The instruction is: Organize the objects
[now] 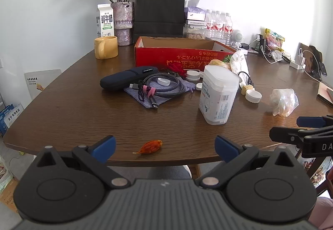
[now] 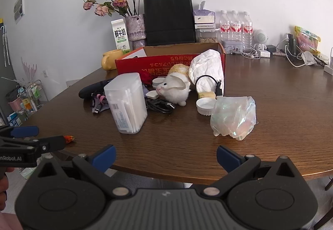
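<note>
Both tongs stood spread wide with nothing between their blue pads. The left gripper (image 1: 165,145) hung over the near edge of the brown table (image 1: 72,109), and the right gripper (image 2: 166,156) hung over the same edge further along, its side just showing at three o'clock in the left view.

A small orange wrapper (image 1: 148,146) lay alone close to the table's near edge, straight ahead of the left tongs at twelve o'clock, with bare wood all round it.

Beyond, the clutter sat mid-table: a white cotton-swab box (image 2: 127,103) upright at eleven o'clock from the right tongs, a crumpled clear plastic bag (image 2: 234,118) at one o'clock, and a white lid (image 2: 205,106) touching the bag's left side. A plush rabbit (image 2: 174,90), coiled cables (image 1: 164,86) on a grey cloth, and a dark case (image 1: 127,80) crowded in front of the red cardboard box (image 1: 179,57), whose open top faced up.

Open wood stretched between the swab box and bag, and widely at two o'clock toward the far right edge.
</note>
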The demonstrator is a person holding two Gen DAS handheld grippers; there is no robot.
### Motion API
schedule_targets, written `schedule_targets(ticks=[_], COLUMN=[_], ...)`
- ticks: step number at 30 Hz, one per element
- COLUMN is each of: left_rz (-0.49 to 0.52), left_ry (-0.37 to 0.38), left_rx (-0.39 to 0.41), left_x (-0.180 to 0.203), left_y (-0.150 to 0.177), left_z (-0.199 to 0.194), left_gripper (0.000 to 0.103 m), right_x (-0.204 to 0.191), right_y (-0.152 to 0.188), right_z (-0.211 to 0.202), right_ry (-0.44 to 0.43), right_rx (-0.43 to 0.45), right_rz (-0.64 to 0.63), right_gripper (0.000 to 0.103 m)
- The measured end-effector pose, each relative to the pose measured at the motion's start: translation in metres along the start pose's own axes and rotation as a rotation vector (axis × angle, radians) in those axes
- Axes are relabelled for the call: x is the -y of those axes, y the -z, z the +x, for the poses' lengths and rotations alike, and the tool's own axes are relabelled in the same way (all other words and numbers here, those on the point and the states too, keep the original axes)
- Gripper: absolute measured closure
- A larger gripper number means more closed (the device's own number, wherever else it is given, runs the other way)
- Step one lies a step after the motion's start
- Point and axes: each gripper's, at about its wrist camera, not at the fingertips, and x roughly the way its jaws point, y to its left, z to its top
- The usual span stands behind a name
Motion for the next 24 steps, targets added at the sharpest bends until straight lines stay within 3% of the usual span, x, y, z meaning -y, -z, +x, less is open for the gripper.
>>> schedule_targets(ticks=[24], left_rz=[0.002], left_ry=[0.000], left_rx=[0.002], left_x=[0.0019], left_y=[0.0016], left_z=[0.0005], left_gripper=[0.000], right_x=[-0.0004], right_y=[-0.0002], right_z=[-0.0003], right_ry=[0.000], right_rx=[-0.001], right_rz=[0.001], right_gripper=[0.000])
